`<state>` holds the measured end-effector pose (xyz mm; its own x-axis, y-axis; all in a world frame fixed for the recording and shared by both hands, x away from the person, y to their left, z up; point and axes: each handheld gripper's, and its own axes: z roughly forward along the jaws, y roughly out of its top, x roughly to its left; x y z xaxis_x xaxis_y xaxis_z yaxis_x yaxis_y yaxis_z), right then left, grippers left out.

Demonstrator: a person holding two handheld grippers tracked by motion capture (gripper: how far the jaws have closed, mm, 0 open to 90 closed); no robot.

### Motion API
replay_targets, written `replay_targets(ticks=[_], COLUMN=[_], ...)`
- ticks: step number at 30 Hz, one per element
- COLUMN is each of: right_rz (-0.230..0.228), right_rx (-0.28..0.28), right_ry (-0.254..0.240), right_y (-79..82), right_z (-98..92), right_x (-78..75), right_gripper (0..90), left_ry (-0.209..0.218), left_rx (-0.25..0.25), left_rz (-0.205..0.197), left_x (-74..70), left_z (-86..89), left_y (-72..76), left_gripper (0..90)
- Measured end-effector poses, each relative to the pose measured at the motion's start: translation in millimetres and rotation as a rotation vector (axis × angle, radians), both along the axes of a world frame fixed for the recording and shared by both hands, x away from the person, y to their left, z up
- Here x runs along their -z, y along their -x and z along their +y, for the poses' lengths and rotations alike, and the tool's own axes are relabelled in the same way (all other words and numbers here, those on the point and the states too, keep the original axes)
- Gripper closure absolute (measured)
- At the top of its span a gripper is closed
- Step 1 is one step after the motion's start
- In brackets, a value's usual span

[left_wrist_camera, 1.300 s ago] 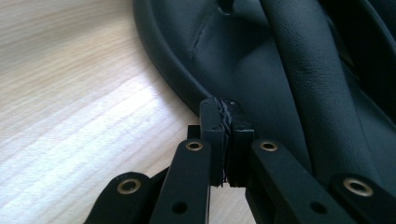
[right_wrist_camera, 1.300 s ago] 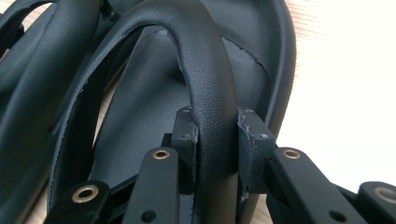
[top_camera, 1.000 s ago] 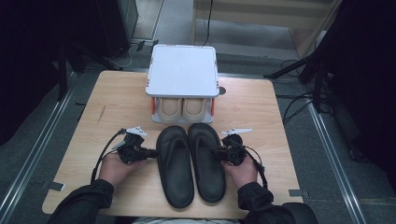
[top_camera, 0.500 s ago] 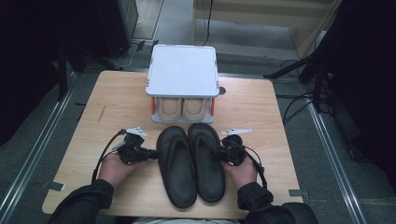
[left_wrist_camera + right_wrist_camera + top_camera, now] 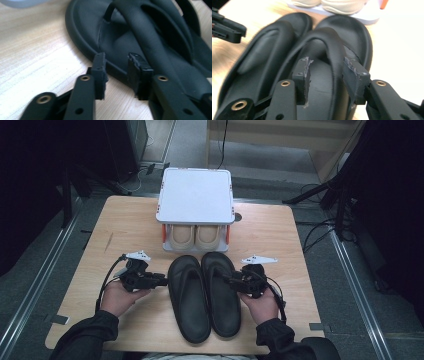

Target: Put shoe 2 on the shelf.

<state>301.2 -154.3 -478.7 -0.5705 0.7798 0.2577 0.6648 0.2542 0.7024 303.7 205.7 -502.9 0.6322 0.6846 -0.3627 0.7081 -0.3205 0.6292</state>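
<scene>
Sandal heels cut off below.

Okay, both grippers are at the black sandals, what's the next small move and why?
Probably draw both grippers back from the sandals. The left gripper has just been opening, its pads straddling the left sandal's rim without pressing; the right gripper has just been opening around the right sandal's strap. The pair already lies side by side before the rack.

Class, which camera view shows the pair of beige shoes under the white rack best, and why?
The high view: both beige shoes sit side by side under the white rack, toes towards the black sandals. The right gripper view catches just their blurred toes at the top edge. The left gripper view gives nothing recognisable of them.
</scene>
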Motion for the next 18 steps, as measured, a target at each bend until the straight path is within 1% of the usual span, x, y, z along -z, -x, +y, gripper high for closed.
replay_targets(ticks=[1, 2, 4, 7, 9, 11, 12, 13, 18], right_rz=[0.0, -0.004, -0.01, -0.015, -0.021, -0.029, -0.026, -0.026, -0.034], right_rx=[-0.003, -0.009, -0.02, -0.031, -0.036, -0.038, -0.039, -0.039, -0.027], right_ry=[-0.003, -0.005, -0.005, -0.013, -0.021, -0.028, -0.03, -0.033, -0.035], right_y=[2.5, 4.0, 7.9, 13.3, 17.2, 20.1, 21.5, 22.8, 27.7], right_z=[0.9, 1.4, 3.3, 5.4, 7.0, 8.7, 9.8, 11.1, 16.8], right_x=[-1.5, -2.3, -3.9, -6.0, -6.6, -5.9, -5.3, -4.3, -0.2], right_gripper=[58.6, 58.6, 57.8, 56.0, 55.3, 53.7, 52.6, 51.9, 51.1], left_ry=[0.008, 0.012, 0.019, 0.022, 0.022, 0.022, 0.024, 0.03, 0.035], left_rx=[-0.006, -0.009, -0.01, -0.016, -0.026, -0.022, -0.029, -0.025, -0.023], left_rz=[-0.012, -0.014, -0.006, 0.024, 0.02, 0.023, 0.013, 0.009, 0.006], left_x=[-2.4, -3.4, -3.9, -4.5, -5.9, -8.0, -8.9, -10.3, -13.8], left_z=[0.8, 1.4, 3.5, 6.4, 8.2, 10.1, 10.6, 11.8, 14.7], left_y=[0.8, 0.9, 0.4, -0.6, -0.5, -2.2, -2.4, -3.3, -6.0], left_gripper=[62.6, 60.4, 57.7, 52.8, 50.3, 47.0, 46.8, 46.1, 44.9])
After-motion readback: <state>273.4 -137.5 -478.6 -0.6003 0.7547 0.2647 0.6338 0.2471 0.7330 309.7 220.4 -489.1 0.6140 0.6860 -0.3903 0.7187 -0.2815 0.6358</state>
